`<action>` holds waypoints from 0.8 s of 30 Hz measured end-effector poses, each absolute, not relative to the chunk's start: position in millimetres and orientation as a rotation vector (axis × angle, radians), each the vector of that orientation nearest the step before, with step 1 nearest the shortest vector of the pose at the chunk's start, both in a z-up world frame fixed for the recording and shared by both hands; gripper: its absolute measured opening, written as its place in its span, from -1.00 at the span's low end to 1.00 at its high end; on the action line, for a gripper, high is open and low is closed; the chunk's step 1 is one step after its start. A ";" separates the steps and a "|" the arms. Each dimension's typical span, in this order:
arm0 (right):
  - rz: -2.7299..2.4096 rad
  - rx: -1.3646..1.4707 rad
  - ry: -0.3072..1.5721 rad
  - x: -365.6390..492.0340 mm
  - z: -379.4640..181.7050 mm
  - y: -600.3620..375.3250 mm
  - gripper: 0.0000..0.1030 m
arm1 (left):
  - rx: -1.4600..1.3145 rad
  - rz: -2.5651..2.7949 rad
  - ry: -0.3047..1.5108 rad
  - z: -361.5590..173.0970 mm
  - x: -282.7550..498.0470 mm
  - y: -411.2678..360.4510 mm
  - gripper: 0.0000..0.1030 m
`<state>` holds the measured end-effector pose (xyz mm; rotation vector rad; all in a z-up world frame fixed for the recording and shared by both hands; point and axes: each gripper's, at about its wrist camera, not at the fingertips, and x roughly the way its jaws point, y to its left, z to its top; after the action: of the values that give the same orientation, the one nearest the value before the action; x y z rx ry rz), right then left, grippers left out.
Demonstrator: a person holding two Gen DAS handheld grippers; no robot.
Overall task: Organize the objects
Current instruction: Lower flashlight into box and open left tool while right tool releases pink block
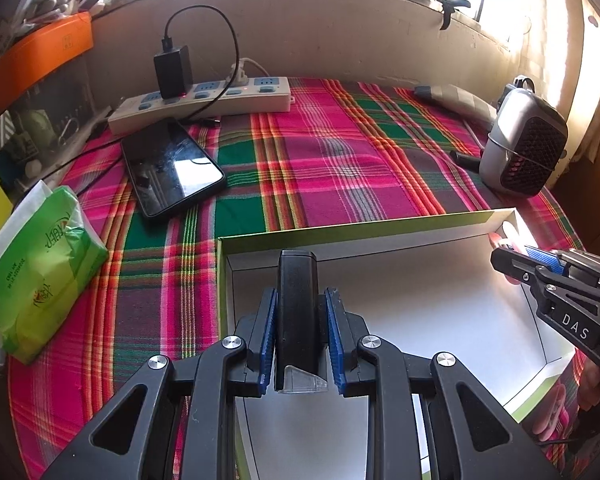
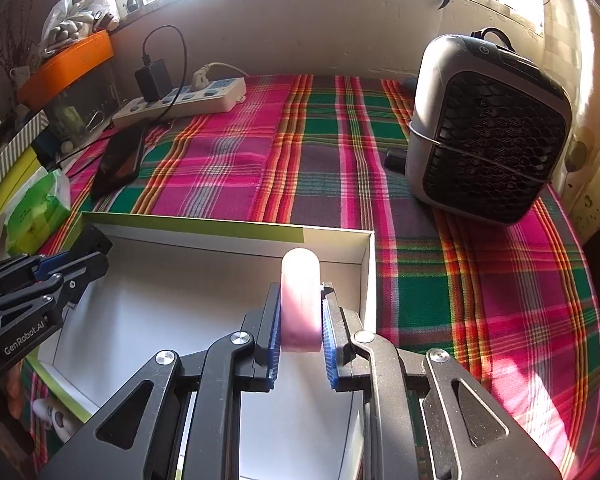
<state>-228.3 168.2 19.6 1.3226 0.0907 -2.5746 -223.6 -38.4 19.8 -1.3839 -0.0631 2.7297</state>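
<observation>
My left gripper (image 1: 300, 300) is shut on a black box-shaped device with a clear plastic tab at its lower end (image 1: 297, 312), held upright over the left part of an open white box with green outer walls (image 1: 364, 226). My right gripper (image 2: 300, 300) is shut on a pink rounded object (image 2: 301, 300), above the right part of the same white box (image 2: 228, 226). From the left wrist the right gripper (image 1: 512, 258) shows at the right edge with the pink object (image 1: 504, 236) at its tip. From the right wrist the left gripper (image 2: 96, 250) shows at the left edge.
The box lies on a plaid cloth (image 1: 340, 152). A black phone (image 1: 172, 168), a white power strip with a black charger (image 1: 204, 98) and a green tissue pack (image 1: 40, 268) lie left. A grey desk fan (image 2: 488, 136) stands right. An orange box (image 2: 66, 68) sits back left.
</observation>
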 end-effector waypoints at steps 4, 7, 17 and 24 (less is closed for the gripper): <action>-2.577 1.327 0.091 -231.6 16.3 166.6 -0.64 | -1.375 2.734 -0.045 19.3 -224.3 -37.3 -0.59; -2.582 1.321 0.093 -231.8 15.9 165.8 -0.64 | -1.372 2.732 -0.038 18.3 -225.0 -36.1 -0.59; -2.577 1.317 0.096 -232.4 12.4 162.7 -0.63 | -1.374 2.724 -0.017 14.4 -225.3 -32.5 -0.59; -2.584 1.308 0.101 -232.4 12.6 162.4 -0.64 | -1.373 2.734 -0.001 13.5 -226.9 -30.6 -0.58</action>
<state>-232.4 162.4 12.6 1.3082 0.1007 -2.5840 -226.9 -30.6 13.5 -1.3729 -0.0013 2.7338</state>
